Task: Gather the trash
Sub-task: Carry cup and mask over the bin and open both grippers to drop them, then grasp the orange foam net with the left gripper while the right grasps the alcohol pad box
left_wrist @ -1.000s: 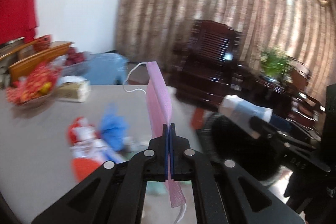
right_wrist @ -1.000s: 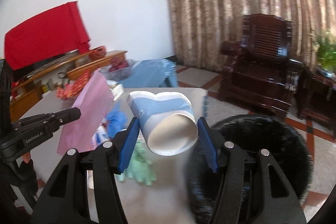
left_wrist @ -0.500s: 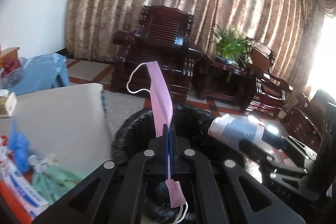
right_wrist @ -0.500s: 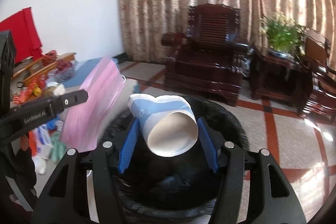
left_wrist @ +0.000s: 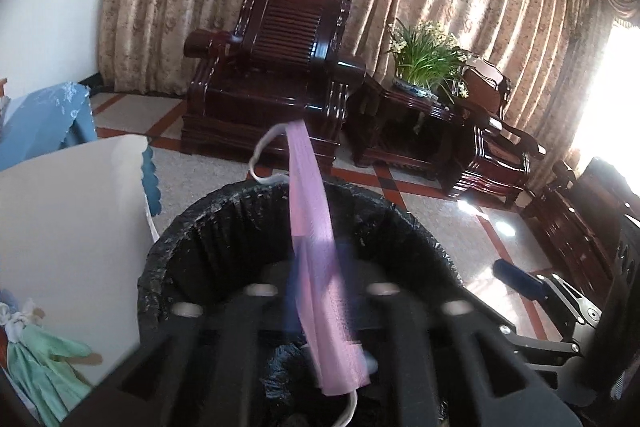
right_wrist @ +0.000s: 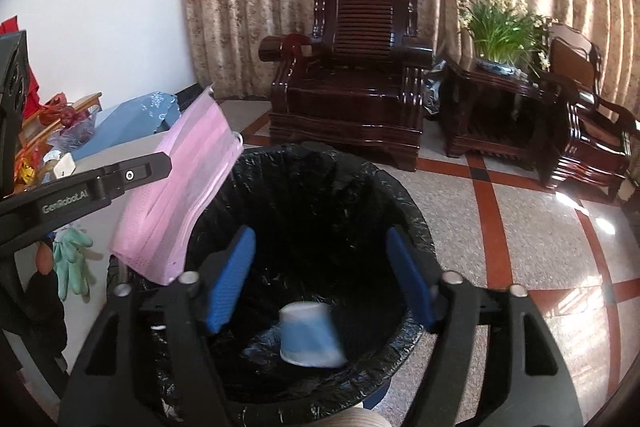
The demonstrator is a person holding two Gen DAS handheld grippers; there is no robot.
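Note:
A black-lined trash bin (right_wrist: 404,223) stands on the floor beside the table and fills both views (left_wrist: 168,251). My right gripper (right_wrist: 320,291) is open above it; a blue and white paper cup (right_wrist: 310,335) is inside the bin, blurred. My left gripper (left_wrist: 316,291) hangs over the bin's left rim with a pink face mask (left_wrist: 316,259) between its blurred fingers; whether they still pinch it is unclear. The mask (right_wrist: 180,195) also shows in the right wrist view by the left gripper's finger (right_wrist: 120,179).
A white table (left_wrist: 68,227) lies left of the bin with green gloves (left_wrist: 36,359) near its edge (right_wrist: 72,263). Dark wooden armchairs (right_wrist: 352,75) and a side table with a potted plant (right_wrist: 500,27) stand behind, before curtains. Tiled floor lies right of the bin.
My right gripper has opened and the paper cup has dropped into the bin. My left gripper has moved further over the bin with the mask, and its fingers are now blurred.

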